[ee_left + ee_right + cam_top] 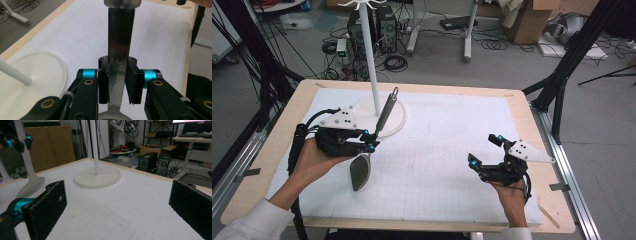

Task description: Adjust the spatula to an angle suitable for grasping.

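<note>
We've got the left gripper [371, 140] at about nine o'clock on the table [282, 131], and its pads are pinching the handle of a metal spoon-like tool, a shoehorn [371, 145] by the look of it. In the left gripper view the pads [103, 86] press on the dark shiny handle from both sides, so the grip is plainly on. From the high view the shoehorn slants: its broad blade sits low at about seven o'clock from the gripper, over the white gridded mat [447, 150], though we cannot tell whether it touches the mat; its thin end with a small loop rises toward one o'clock, just beside the white pole [368, 55]. That pole stands upright on a round white base [398, 120] at about eleven o'clock on the mat, just beyond our left gripper. Over at four o'clock, the right gripper [484, 151] hovers above the mat, well apart from the stand, its jaws spread wide with nothing between them. The right gripper view confirms it: two black pads [48, 205] far apart, bare mat between, the stand ahead at twelve o'clock and the shoehorn's blade off at ten.
</note>
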`<state>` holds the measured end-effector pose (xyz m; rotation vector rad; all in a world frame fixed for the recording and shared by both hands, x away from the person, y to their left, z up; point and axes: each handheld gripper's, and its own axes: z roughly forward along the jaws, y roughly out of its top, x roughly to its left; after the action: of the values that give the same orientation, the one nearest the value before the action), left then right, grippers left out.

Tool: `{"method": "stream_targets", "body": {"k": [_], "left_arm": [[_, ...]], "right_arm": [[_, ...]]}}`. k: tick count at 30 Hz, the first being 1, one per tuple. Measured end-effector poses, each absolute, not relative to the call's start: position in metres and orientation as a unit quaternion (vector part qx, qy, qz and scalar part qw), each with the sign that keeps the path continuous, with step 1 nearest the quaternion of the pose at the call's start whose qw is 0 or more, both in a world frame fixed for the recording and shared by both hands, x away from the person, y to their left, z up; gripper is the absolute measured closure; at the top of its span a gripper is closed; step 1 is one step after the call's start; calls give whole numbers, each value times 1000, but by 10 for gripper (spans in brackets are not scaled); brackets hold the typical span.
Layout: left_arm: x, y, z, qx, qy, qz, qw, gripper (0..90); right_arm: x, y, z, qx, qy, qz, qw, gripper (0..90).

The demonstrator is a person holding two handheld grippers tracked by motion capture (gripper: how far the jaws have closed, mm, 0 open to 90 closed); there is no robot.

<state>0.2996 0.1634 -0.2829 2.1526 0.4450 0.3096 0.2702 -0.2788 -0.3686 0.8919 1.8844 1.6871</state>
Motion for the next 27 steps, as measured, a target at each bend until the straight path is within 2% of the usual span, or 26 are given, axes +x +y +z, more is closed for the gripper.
{"method": "stream_targets", "body": {"k": [11, 20, 27], "left_arm": [[300, 155, -280, 851, 168, 119, 484, 745], [298, 148, -282, 852, 148, 113, 490, 745], [298, 145, -283, 847, 133, 106, 503, 745]], "right_arm": [[271, -272, -356, 307, 687, 620, 223, 4], [273, -265, -332, 281, 699, 616, 231, 4], [277, -255, -313, 249, 713, 617, 221, 4]]}}
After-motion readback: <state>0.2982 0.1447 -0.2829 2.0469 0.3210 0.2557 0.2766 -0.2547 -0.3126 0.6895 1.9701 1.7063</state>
